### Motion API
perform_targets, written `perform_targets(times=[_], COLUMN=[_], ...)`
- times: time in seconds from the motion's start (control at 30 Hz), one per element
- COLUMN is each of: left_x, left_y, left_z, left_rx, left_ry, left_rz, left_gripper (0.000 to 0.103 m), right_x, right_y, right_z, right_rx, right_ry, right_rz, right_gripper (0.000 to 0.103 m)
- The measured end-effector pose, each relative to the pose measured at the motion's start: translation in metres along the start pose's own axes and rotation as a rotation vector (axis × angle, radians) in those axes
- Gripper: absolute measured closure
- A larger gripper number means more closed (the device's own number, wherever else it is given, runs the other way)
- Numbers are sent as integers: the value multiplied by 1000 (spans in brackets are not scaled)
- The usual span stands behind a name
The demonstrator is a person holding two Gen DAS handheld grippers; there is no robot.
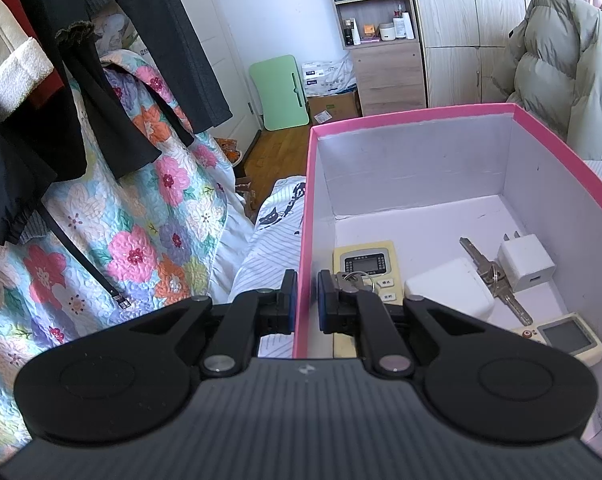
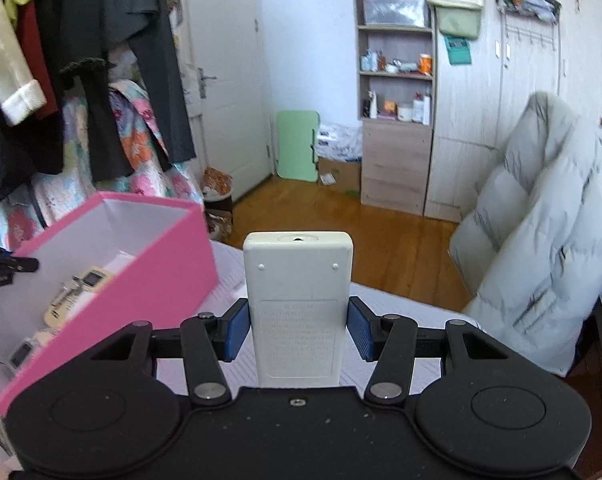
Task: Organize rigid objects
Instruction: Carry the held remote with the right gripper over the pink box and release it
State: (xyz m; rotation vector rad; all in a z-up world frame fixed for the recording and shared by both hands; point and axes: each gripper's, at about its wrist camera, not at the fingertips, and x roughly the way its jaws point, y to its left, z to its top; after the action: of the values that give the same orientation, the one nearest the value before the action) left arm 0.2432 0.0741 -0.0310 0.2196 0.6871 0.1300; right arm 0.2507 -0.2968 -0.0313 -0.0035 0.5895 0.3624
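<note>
A pink box point(image 1: 421, 116) with a white inside stands on the bed. My left gripper point(image 1: 306, 298) is shut on its near left wall, one finger inside and one outside. Inside lie a yellowish remote point(image 1: 367, 268), a bunch of keys point(image 1: 491, 276), a white charger plug point(image 1: 525, 262), a white adapter block point(image 1: 449, 288) and a small remote with a screen point(image 1: 569, 336). My right gripper point(image 2: 299, 328) is shut on a white remote point(image 2: 299, 280), back side up and lifted off the bed. It is to the right of the pink box point(image 2: 141, 280).
A pale puffer jacket point(image 2: 541, 260) hangs over a chair at the right. Hanging dark clothes point(image 1: 101, 80) and a floral quilt point(image 1: 141, 240) fill the left. Beyond the striped sheet point(image 2: 401, 300) are a wooden floor, a green folded table point(image 2: 297, 144) and a shelf unit point(image 2: 395, 120).
</note>
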Motion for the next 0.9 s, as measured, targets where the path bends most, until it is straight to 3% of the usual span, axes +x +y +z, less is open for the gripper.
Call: perform_targets(times=[0.17,0.43,0.53,0.73,0.9], left_x=[0,0,0,-1,-1], left_y=[0,0,2,3,4], left_z=[0,-2,-2,-4,-4], left_rx=[-12,2,-7,-13,-17], left_ry=[-3,-3,-6,-13,-15], left_rz=[-8,-6,-14,-28,-34], left_gripper=[94,94,94,94,94], right_x=[-13,-2,31,119,156], right_y=[24,78,106,160,182], right_z=[21,72,84,99,101], right_rx=[-40,-43,-71,-153,-186], right_ry=[-69,-173,-134,12,75], right_rz=[52,301,342,316,365], right_gripper=[46,46,46,46,46])
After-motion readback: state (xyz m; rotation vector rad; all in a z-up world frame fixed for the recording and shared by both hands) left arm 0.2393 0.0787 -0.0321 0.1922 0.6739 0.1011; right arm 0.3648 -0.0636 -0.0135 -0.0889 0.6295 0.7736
